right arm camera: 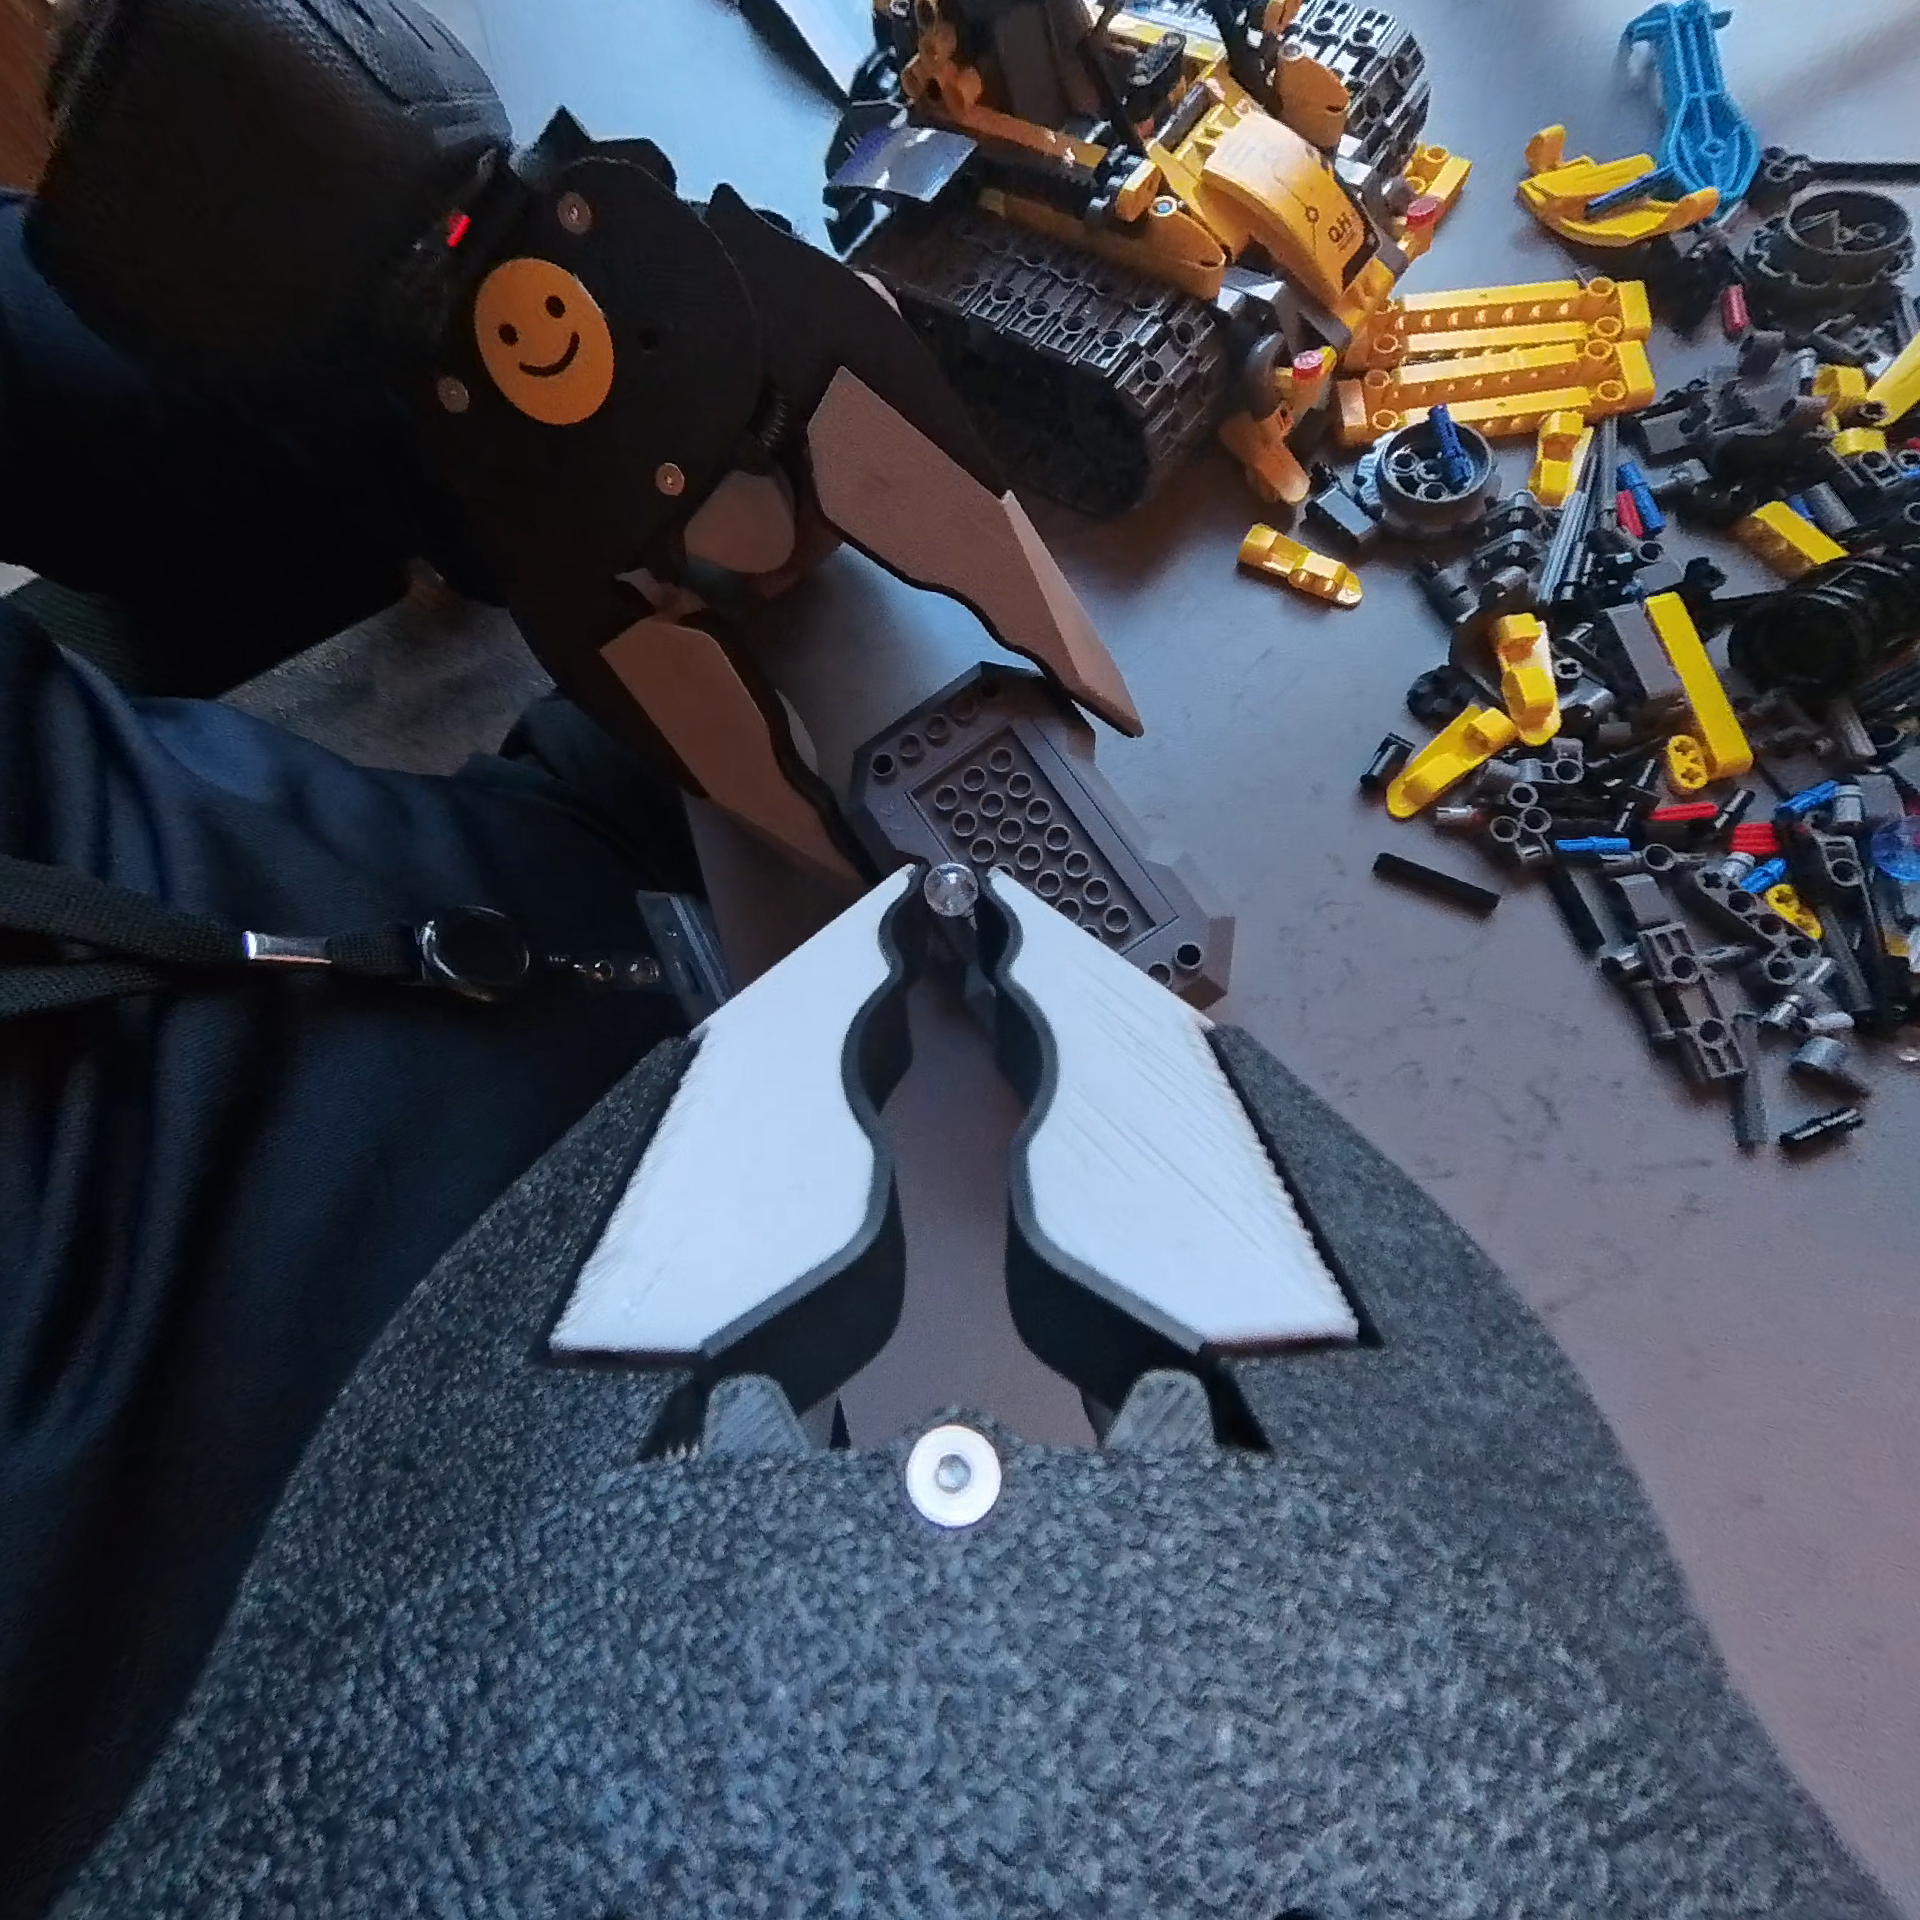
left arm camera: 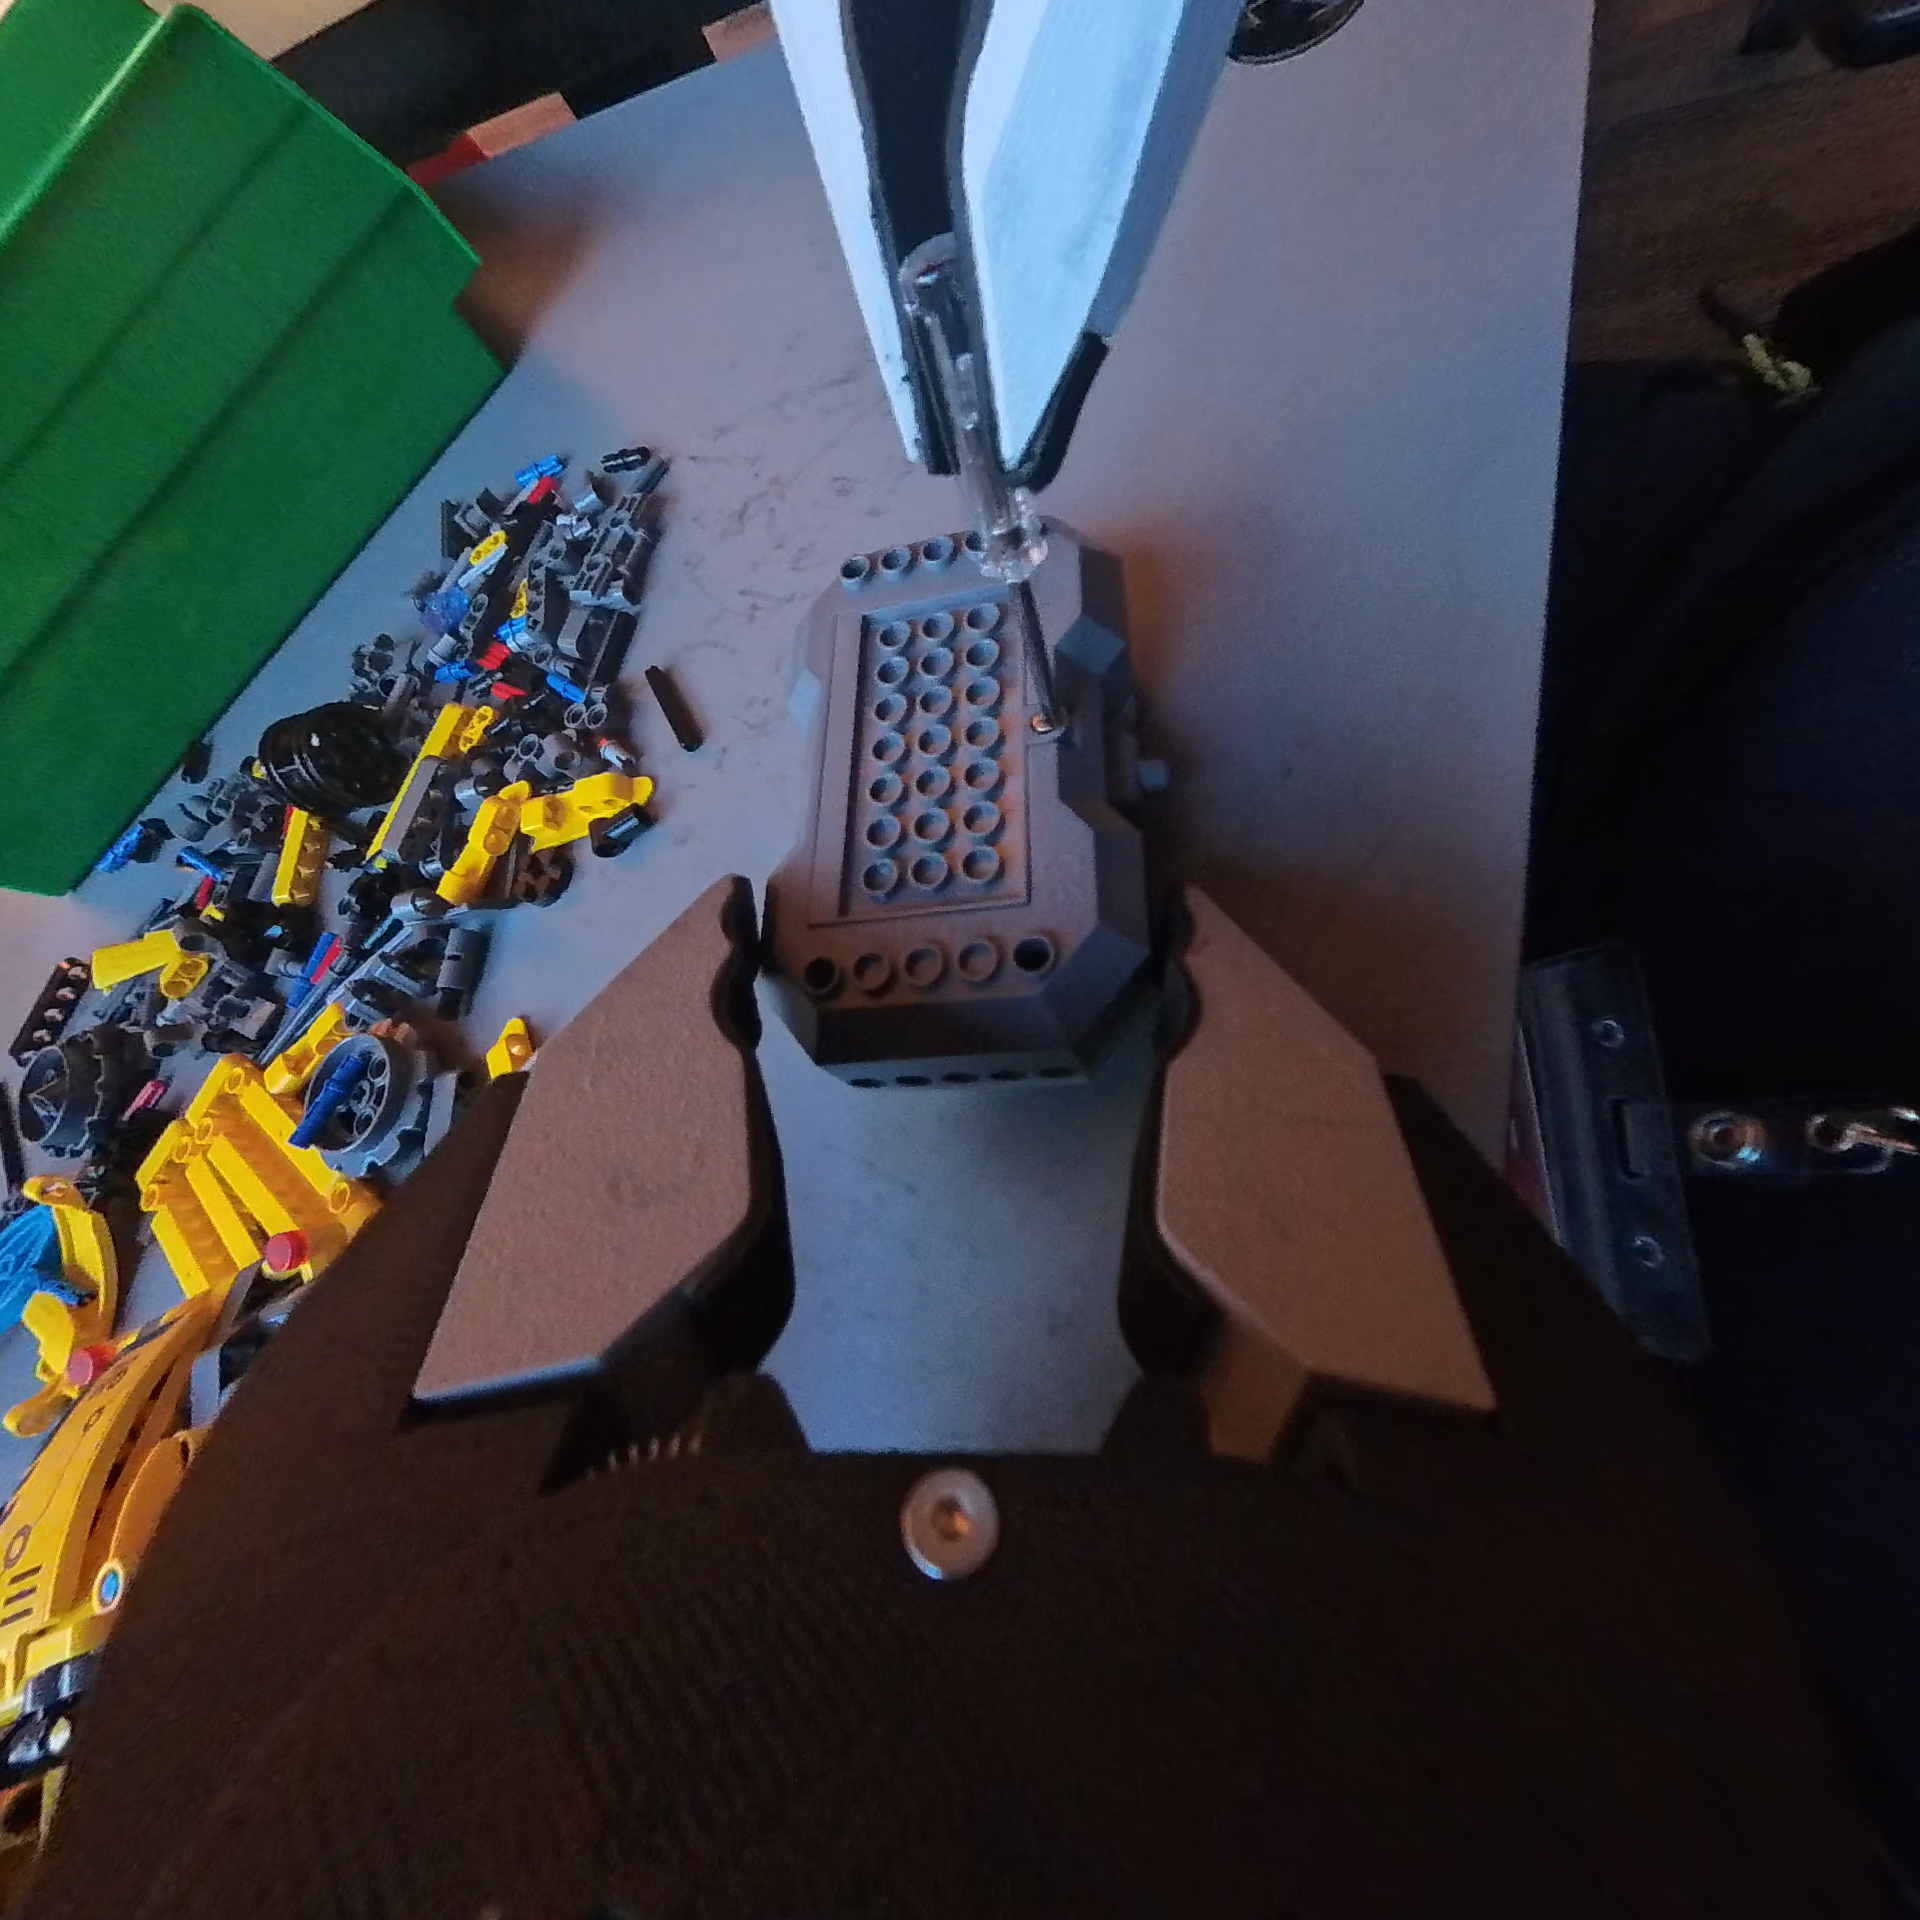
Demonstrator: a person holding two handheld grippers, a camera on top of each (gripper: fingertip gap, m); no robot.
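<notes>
A dark grey studded box (left arm camera: 940,790) lies on the pale table (left arm camera: 1330,499). My left gripper (left arm camera: 956,940), with tan fingers, is shut on the near end of the box, one finger on each side. My right gripper (left arm camera: 979,465), with white fingers, is shut on a clear-handled screwdriver (left arm camera: 961,395); the tip of the screwdriver rests on a screw (left arm camera: 1045,724) at the box's right edge. In the right wrist view the clear handle end (right arm camera: 951,891) sits between my right gripper's (right arm camera: 953,885) tips, above the box (right arm camera: 1039,831), and the left gripper (right arm camera: 992,800) clamps the box from the far side.
A pile of loose yellow, black, grey and blue building pieces (left arm camera: 416,790) lies left of the box, also in the right wrist view (right arm camera: 1662,790). A yellow tracked vehicle model (right arm camera: 1091,260) stands beyond. A green bin (left arm camera: 208,436) is at far left. A black strap with clip (right arm camera: 457,956) hangs off the table edge (left arm camera: 1548,665). Tip to tip, the grippers are about 7 cm apart.
</notes>
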